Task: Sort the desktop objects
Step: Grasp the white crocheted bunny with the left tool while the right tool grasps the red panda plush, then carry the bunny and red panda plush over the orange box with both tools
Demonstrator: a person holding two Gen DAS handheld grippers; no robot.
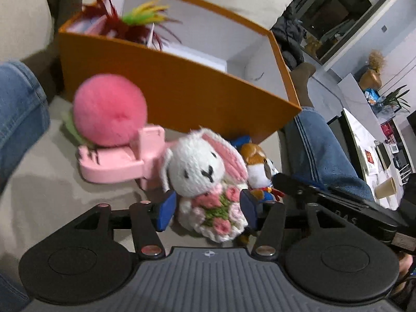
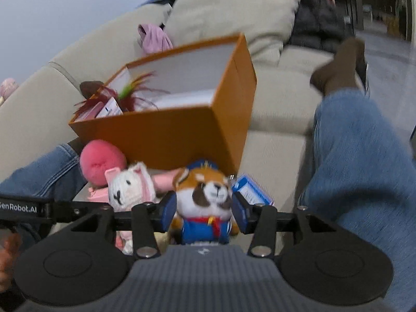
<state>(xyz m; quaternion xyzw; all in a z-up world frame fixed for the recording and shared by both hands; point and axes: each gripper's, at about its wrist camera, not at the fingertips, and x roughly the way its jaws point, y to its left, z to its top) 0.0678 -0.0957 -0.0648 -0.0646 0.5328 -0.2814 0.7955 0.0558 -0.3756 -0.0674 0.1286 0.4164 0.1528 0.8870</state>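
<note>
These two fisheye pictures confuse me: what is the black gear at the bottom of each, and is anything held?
Each picture comes from a camera on a hand-held claw, looking along its blue fingers. A person sits on a sofa with an orange box between the legs. In the left view, the left claw straddles a knitted white rabbit; in the right view, the right claw straddles a raccoon plush. Both claws look open; nothing is clearly gripped. A pink pompom lies nearby.
</note>
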